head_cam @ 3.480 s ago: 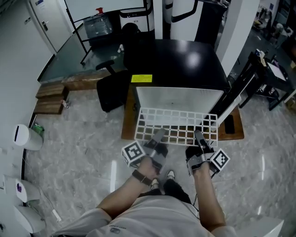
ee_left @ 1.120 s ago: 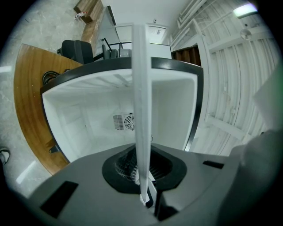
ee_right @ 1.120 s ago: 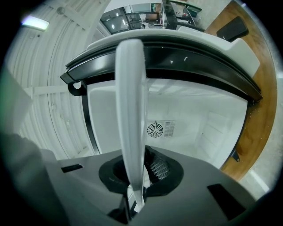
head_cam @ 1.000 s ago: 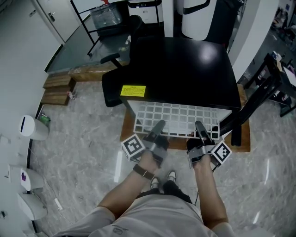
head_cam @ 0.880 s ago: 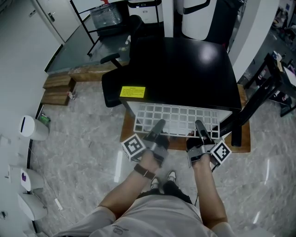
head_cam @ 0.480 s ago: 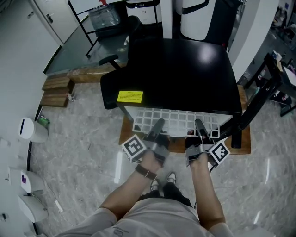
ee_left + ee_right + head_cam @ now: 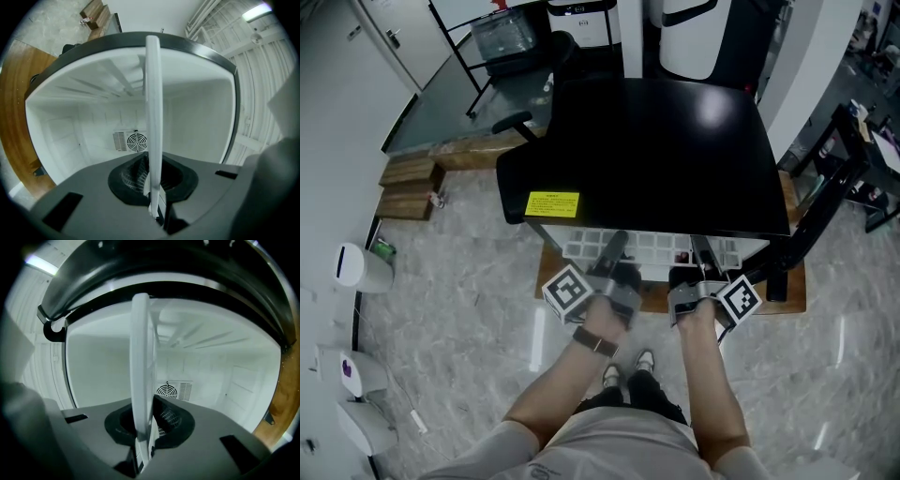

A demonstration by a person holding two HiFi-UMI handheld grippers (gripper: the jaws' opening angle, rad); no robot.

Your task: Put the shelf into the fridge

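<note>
Between the jaws of each gripper sits the front edge of the white shelf (image 7: 652,249). The left gripper (image 7: 612,247) is clamped tight on it near its left end. The right gripper (image 7: 701,251) is clamped tight on it near its right end. Most of the shelf is inside the fridge (image 7: 656,141). Only a thin strip of its grid sticks out under the black top.

The head view shows the black top, a yellow label (image 7: 552,203) on it and the wood board (image 7: 789,289) under the fridge. It does not show the inside. The 2 gripper views do: white walls and a round fan grille (image 7: 137,141) on the back wall. In them the shelf (image 7: 153,103) is seen edge on, as 1 thin white bar rising out of the jaws.

3.5 s ago much more of the shelf stuck out, and the grippers were further from the fridge. Now both are right at its opening.
</note>
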